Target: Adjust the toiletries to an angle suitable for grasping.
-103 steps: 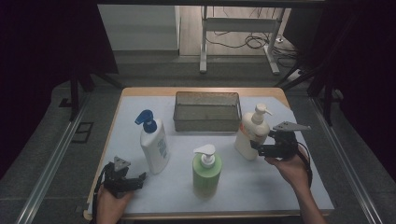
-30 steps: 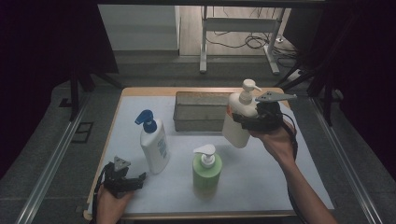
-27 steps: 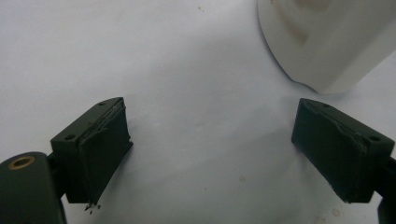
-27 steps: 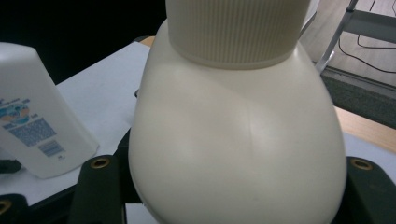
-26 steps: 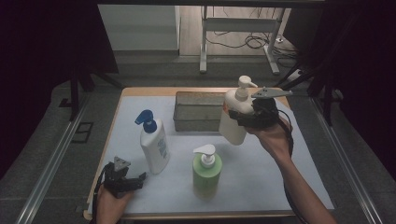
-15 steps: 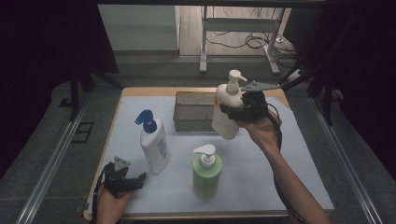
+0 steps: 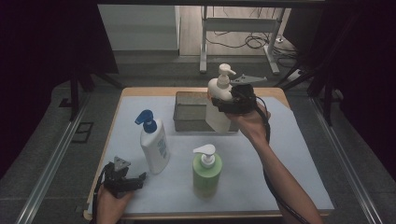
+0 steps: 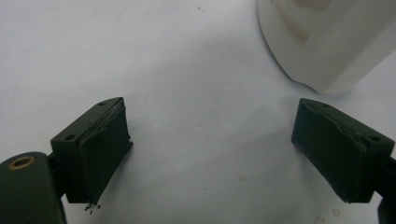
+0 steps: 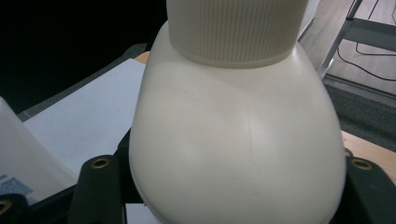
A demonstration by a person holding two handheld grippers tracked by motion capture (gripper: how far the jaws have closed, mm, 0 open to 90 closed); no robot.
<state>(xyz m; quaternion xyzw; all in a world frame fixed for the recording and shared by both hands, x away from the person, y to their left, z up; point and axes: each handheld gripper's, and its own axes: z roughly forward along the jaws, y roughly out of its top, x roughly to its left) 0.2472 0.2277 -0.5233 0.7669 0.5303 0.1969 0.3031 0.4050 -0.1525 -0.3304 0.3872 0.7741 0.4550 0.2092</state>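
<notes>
Nearest the person, the left gripper [image 7: 122,179] is rested on the white sheet [image 7: 289,154] at the near left corner, well on the near side of the mesh basket [image 7: 190,112]. Its jaws are spread wide with nothing between them, as is seen in the left gripper view, where only the base of the blue-capped bottle [image 8: 327,42] stands just beyond. Closer to the basket, that blue-capped bottle [image 7: 153,142] and the green bottle [image 7: 207,170] are stood upright on the sheet.

At the basket itself the cream pump bottle [image 7: 219,100] is held in the air by the right gripper [image 7: 236,100] — clamped about its shoulder, jaws partly spread by the body's width. The bottle is kept upright, long axis vertical, its base hanging over the basket's right end. The right forearm is stretched forward, wrist raised — the move ahead is judged to be a straight lowering into the basket.
</notes>
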